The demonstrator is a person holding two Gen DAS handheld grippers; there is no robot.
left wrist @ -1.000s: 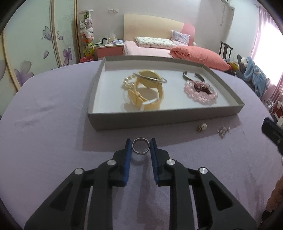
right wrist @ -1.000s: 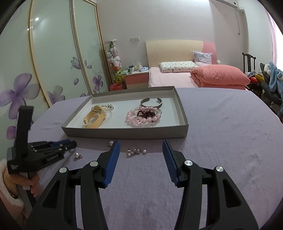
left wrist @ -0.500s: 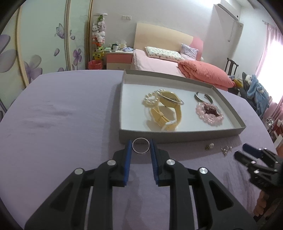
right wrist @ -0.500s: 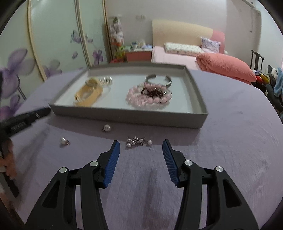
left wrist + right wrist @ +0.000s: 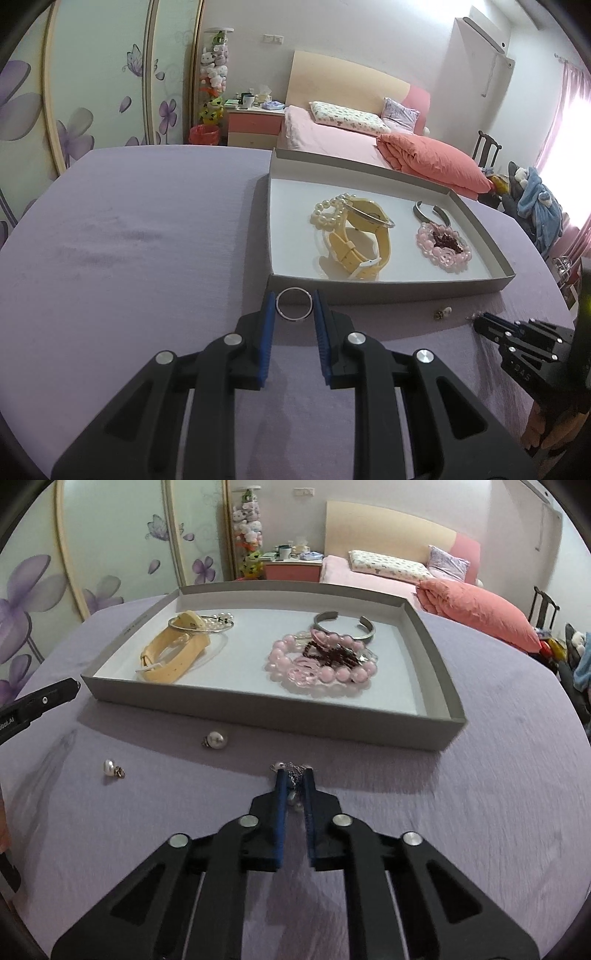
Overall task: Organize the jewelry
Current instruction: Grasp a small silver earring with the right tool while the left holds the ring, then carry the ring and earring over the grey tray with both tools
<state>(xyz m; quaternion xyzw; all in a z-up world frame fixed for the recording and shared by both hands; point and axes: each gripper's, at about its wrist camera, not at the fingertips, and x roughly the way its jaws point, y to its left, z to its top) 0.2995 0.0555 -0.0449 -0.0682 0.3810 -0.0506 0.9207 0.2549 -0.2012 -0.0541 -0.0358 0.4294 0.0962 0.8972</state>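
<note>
My left gripper [image 5: 294,308] pinches the silver ring [image 5: 294,303] just before the grey tray [image 5: 388,288]. My right gripper [image 5: 294,788] is narrowed around the small earring cluster [image 5: 291,768] on the purple cloth [image 5: 480,775].

Beaded chain cluster [image 5: 293,775]: largely hidden between right gripper [image 5: 294,775] pads; kind indeterminate. Left gripper [image 5: 38,701]: cut off at right-wrist frame edge. Small earring [image 5: 442,313]: too small to detail.
</note>
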